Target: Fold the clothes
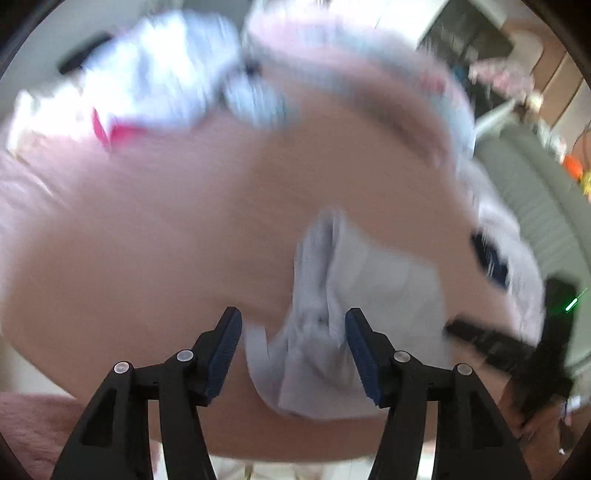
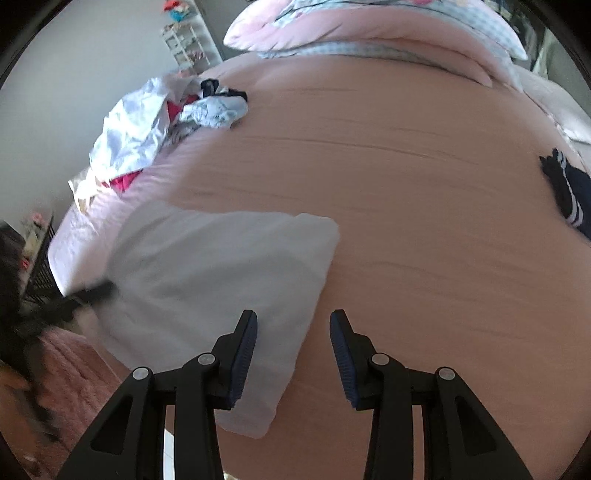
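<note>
A folded white garment (image 2: 218, 280) lies near on the pink bedspread (image 2: 424, 206), seemingly free between the spread left gripper (image 1: 293, 345), the right gripper (image 2: 293, 354) also parted, unfolded clothes (image 2: 147, 129) heaped far left.

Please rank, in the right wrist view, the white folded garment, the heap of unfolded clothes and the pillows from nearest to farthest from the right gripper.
1. White folded garment: by the left finger of the right gripper.
2. Heap of unfolded clothes: far left of the bed.
3. Pillows: at the top.

White garment (image 2: 221, 280) on plain pink bedspread (image 2: 424, 221).
</note>
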Motion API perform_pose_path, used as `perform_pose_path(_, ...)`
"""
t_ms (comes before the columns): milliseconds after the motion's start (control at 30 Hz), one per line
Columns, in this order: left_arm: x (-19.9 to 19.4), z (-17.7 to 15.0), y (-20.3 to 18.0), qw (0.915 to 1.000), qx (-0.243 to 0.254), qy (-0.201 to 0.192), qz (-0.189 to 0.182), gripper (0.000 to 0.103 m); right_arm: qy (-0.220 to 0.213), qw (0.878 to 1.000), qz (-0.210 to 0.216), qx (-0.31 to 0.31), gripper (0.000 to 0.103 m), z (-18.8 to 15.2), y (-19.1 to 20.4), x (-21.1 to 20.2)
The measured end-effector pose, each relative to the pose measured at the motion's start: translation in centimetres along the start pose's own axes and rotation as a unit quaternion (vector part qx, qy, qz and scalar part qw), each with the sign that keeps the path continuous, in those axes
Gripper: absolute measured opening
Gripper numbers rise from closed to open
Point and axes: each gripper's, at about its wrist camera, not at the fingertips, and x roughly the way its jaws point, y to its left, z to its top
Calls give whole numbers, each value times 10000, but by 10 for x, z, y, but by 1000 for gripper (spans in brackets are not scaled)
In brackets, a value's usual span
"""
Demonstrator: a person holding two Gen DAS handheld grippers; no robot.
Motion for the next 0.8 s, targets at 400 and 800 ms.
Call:
perform_pose_path(400,76,-17,-82,9794,1960,339,-351,17,-168,9988,354,-283,40,-17,24,17)
perform_pose_path(800,37,-5,-37,9891,1472,-3,-7,14,-257,9967,-37,764,40,-19,-55,2)
